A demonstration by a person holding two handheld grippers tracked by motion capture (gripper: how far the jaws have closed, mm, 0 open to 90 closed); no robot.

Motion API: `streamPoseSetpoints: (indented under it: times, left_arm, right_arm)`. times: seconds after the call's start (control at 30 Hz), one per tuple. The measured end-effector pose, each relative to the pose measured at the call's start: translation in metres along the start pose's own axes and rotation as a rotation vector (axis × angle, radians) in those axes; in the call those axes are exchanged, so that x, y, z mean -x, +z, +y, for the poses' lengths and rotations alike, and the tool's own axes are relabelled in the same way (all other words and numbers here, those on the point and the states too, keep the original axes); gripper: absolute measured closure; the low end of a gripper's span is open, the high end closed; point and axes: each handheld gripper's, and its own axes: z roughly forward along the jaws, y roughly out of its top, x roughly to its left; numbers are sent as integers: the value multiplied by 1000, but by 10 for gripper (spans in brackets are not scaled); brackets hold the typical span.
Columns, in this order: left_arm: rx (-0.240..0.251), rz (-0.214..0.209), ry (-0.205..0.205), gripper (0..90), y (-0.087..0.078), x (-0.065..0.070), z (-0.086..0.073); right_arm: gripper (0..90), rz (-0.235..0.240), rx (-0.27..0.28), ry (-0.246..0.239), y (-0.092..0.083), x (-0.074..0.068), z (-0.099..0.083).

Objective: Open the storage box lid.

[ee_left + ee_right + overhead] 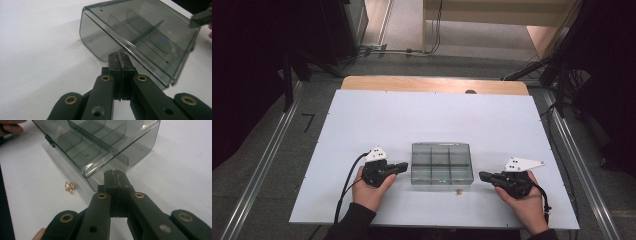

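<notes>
Resting on the white desk point(362, 120) at its near edge, the person's two hands each hold a pair of tongs, and both point inward at the smoky clear box point(442, 163) that sits between them. Nearest of all to the person, just in front of the box's near wall and toward its right corner, lies a small gold flower-shaped trinket point(458, 191); in the right gripper view it point(69, 187) sits on the bare desk beside the box, touching neither the box nor the tongs.

Left of the box, the left tongs point(403, 166) are closed tight with nothing between them, their tips close to the box's left wall. In the left gripper view the two black jaws meet flat against each other at the left tongs point(120, 57), right at the rim of the box point(140, 37); whether they touch it I cannot tell.

Right of the box, the right tongs point(482, 175) are closed the same way, empty, with a small gap to the box's right wall. In the right gripper view the right tongs point(115, 173) have their jaws pressed together just short of the box point(100, 142).

The box itself is divided into six compartments, two rows of three. Beyond the box the desk runs bare to its wooden far edge point(432, 84).
</notes>
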Motion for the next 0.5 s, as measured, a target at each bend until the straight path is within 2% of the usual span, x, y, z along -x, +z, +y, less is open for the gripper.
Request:
streamPoseSetpoints:
  times: [0.13,0.43,0.5]
  left_arm:
    - [-8,-38,11,900,-7,-1,-4]
    - [-58,-42,34,900,0,3,-8]
    - [-67,-52,27,900,1,3,-8]
  right_arm:
    - [878,12,-23,-12,6,0,-1]
    - [878,28,-65,-27,16,-1,-3]
    - [878,36,-70,-35,18,-2,-3]
